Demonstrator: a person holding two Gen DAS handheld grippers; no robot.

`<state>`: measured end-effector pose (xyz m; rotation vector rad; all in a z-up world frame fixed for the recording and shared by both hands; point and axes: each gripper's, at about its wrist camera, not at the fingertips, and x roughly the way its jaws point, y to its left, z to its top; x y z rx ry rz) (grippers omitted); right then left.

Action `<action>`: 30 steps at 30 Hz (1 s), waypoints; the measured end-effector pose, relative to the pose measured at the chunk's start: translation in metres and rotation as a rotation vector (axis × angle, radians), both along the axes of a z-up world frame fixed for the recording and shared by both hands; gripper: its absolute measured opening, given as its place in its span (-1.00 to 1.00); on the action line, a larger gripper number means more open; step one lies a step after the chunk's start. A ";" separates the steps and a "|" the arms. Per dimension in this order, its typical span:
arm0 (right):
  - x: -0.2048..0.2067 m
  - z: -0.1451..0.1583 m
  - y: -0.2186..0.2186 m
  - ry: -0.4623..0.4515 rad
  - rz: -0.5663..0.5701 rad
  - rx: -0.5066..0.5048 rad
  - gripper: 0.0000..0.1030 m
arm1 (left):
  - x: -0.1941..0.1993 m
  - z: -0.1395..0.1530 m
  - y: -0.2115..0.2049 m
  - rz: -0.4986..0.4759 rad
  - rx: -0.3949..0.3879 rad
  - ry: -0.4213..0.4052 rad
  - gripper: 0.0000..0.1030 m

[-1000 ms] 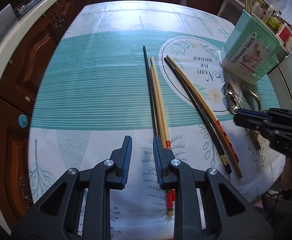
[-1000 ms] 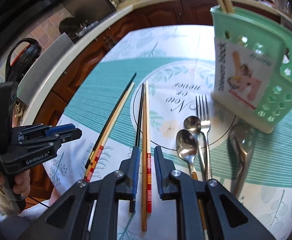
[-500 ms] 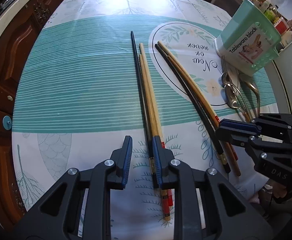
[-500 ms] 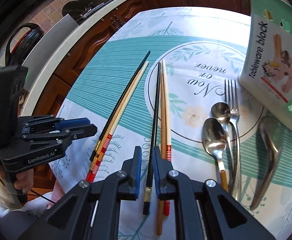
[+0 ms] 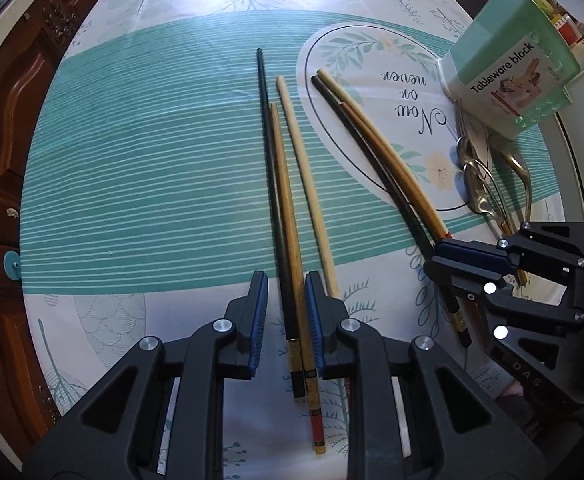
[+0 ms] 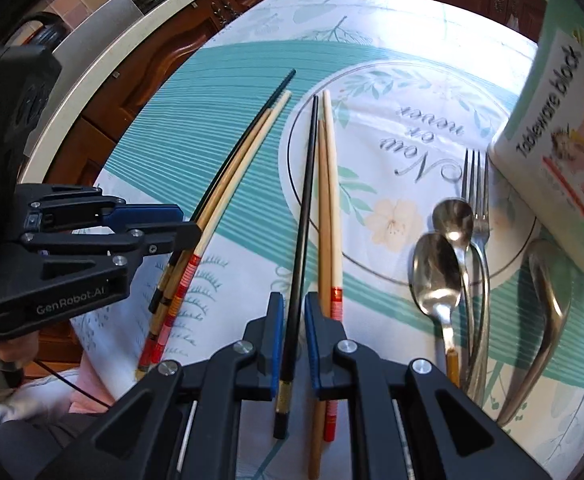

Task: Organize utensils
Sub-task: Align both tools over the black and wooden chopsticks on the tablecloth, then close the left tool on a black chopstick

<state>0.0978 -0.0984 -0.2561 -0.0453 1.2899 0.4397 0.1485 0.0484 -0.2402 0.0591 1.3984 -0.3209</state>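
Several chopsticks lie on the tablecloth in two groups. My left gripper (image 5: 286,285) is open, low over the left group, its jaws straddling a black chopstick (image 5: 270,176) and a brown wooden one (image 5: 286,204); a pale chopstick (image 5: 306,184) lies just outside the right jaw. My right gripper (image 6: 293,307) is open, its jaws straddling a black chopstick (image 6: 306,208); two wooden chopsticks (image 6: 328,200) lie just right of it. The mint utensil holder (image 6: 564,128) stands at the far right.
Two spoons (image 6: 438,276), a fork (image 6: 476,200) and a metal ladle-like utensil (image 6: 548,300) lie beside the holder. The holder also shows in the left wrist view (image 5: 512,76). Dark wooden cabinets (image 5: 8,128) and the table edge lie to the left.
Both grippers have moved down and forward over the chopsticks. The left gripper's jaws now straddle the black and brown sticks, which were beside them before. The right gripper's jaws bracket the black stick.
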 end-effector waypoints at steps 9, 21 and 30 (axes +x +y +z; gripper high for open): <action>0.005 -0.001 0.015 -0.010 0.013 -0.031 -0.79 | 0.006 -0.001 0.019 0.062 -0.041 0.040 -0.65; 0.001 0.001 0.010 -0.013 0.011 -0.021 -0.79 | 0.003 0.000 0.010 0.025 0.002 0.044 -0.65; 0.000 0.003 0.011 -0.007 0.009 -0.019 -0.79 | 0.021 -0.006 -0.024 -0.085 0.180 0.083 -0.65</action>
